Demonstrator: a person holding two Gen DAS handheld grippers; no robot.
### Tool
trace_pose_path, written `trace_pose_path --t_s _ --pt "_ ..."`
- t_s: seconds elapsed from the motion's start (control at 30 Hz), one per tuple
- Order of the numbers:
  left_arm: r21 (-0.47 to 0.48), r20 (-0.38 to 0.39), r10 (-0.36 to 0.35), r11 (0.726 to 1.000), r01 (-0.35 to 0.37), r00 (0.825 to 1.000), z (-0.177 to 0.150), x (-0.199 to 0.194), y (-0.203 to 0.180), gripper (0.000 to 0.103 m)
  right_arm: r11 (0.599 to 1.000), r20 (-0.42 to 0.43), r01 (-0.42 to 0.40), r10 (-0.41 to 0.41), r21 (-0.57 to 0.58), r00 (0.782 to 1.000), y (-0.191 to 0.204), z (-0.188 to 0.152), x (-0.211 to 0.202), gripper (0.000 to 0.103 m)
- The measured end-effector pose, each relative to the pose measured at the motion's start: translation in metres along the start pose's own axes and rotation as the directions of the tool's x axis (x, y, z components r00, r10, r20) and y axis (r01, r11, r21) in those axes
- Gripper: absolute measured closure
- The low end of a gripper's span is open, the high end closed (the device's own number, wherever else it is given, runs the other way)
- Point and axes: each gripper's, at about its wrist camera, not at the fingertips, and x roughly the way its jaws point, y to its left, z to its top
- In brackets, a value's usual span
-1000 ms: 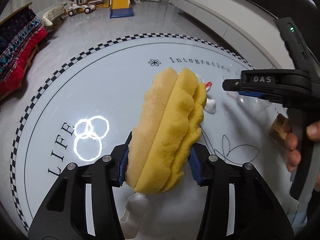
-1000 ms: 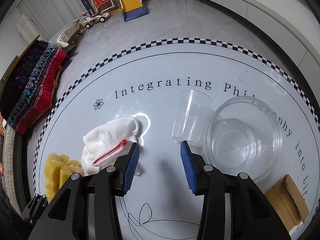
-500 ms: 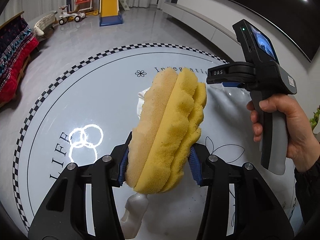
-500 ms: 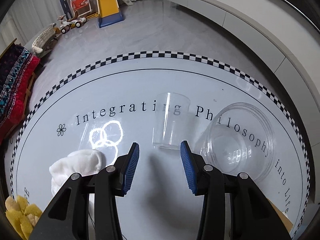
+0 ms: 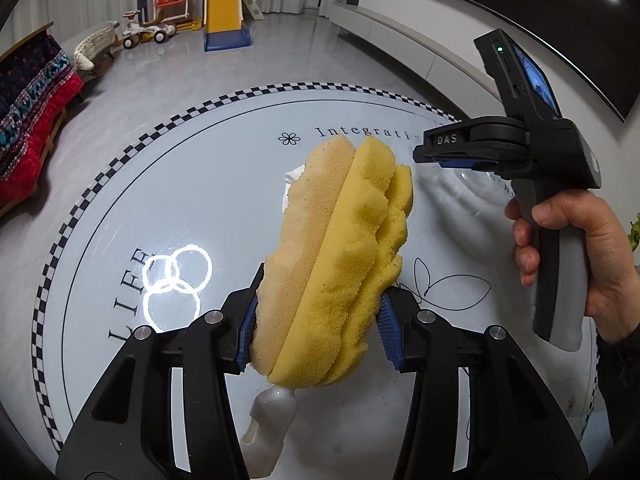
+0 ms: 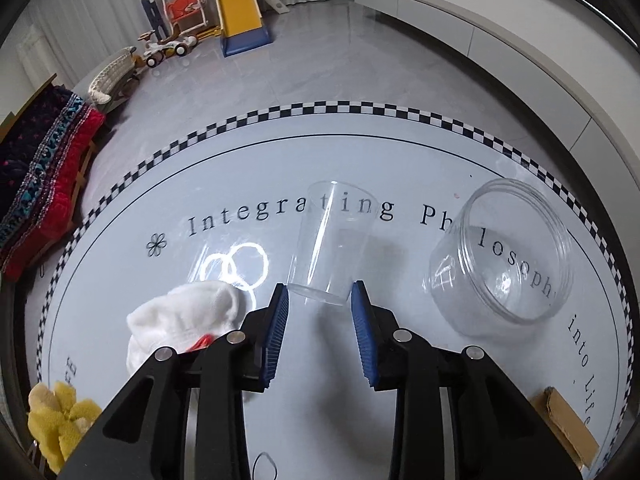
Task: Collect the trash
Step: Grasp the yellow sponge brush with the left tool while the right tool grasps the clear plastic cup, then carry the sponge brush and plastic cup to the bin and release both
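Round white tabletop (image 6: 400,420) with a checkered black-and-white rim and printed lettering, grey tiled floor beyond, a yellow toy slide (image 6: 242,8) at 12 o'clock and a red patterned blanket (image 6: 48,184) at 9 o'clock. Left gripper (image 5: 316,328) pinched tight on a big crumpled yellow sponge (image 5: 340,256), blue pads pressed into its lower sides, sponge standing up and away along the fingers. Under it at 6 o'clock, a white plastic bottle (image 5: 268,428) on the table. Behind the sponge, just a sliver of white cloth (image 5: 294,174). Over at 3 o'clock in the left wrist view, the right hand (image 5: 580,248) wrapped round the black-and-grey handle of the right gripper.

Right gripper (image 6: 320,328) spread wide, nothing between the pads. Straight ahead, right at the fingertips, a clear plastic cup (image 6: 332,240) tilted, its narrow base towards the pads; could not tell whether touching. At 2 o'clock, a wide clear plastic jar (image 6: 504,256) tipped on its side, mouth open to the upper right. At 9 o'clock, just beside the left finger, a bunched white cloth (image 6: 180,320) with a red stripe. Torn brown cardboard piece (image 6: 564,424) at 4 o'clock by the rim. Same sponge (image 6: 60,416) peeking in at 8 o'clock.
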Motion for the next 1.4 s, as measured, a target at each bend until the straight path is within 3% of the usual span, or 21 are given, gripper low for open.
trace_pose_path --t_s 0.3,0.8,1.1,1.4 --pt "-0.063 0.032 0.023 0.998 -0.021 0.999 -0.040 -0.068 -0.009 0.055 0.993 -0.011 -0.093 0.092 -0.074 0.996 0.009 -0.060 -0.080 0.069" --pt "-0.201 0.057 0.094 0.976 -0.081 0.994 -0.164 -0.169 -0.003 0.055 0.947 -0.081 -0.220 0.207 -0.234 0.975 0.051 -0.207 -0.169 0.069" --pt "-0.305 0.071 0.154 0.944 -0.125 0.986 -0.235 -0.211 0.023 0.055 0.893 -0.113 -0.284 0.261 -0.348 0.959 0.088 -0.290 -0.205 0.069" --pt "-0.393 0.060 0.218 0.902 -0.178 0.974 -0.314 -0.239 0.048 0.055 0.808 -0.201 -0.385 0.329 -0.447 0.923 0.144 -0.373 -0.222 0.068"
